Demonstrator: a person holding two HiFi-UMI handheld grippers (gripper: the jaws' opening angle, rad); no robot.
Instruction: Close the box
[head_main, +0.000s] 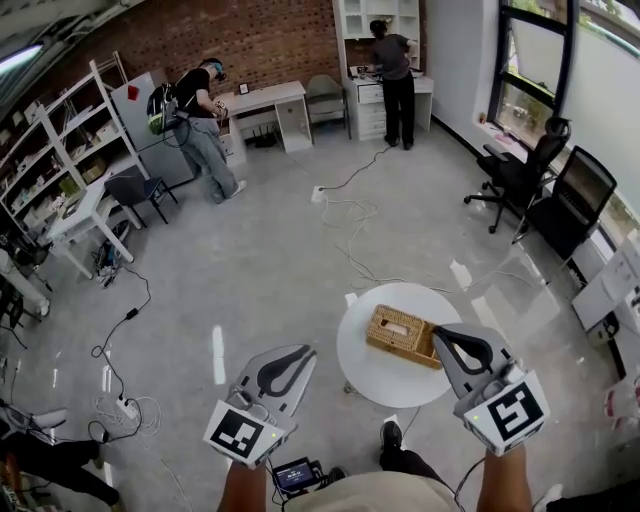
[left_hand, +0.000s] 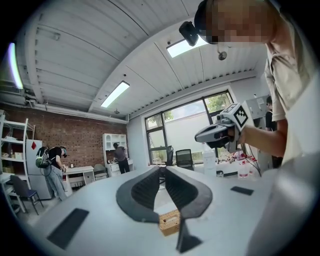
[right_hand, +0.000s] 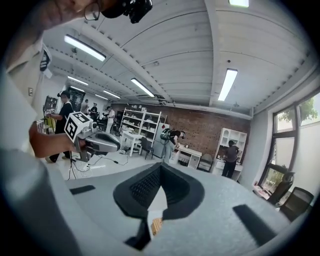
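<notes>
A woven wicker box (head_main: 403, 335) lies on a small round white table (head_main: 372, 378), with a paler rectangle on its top. Whether its lid is down I cannot tell. My right gripper (head_main: 437, 331) hovers over the box's right end, its jaws shut tip to tip with nothing between them. My left gripper (head_main: 307, 350) hangs left of the table, off its edge, and is also shut and empty. In the left gripper view the jaws (left_hand: 161, 170) meet, and the box (left_hand: 170, 222) peeks out below them. The right gripper view shows its closed jaws (right_hand: 160, 166) above a sliver of box (right_hand: 156, 226).
Grey floor surrounds the table, with white cables (head_main: 350, 215) trailing toward the back. Black office chairs (head_main: 520, 175) stand at the right by the window. Two people (head_main: 205, 125) work at desks far behind. A small screen device (head_main: 297, 474) sits by my feet.
</notes>
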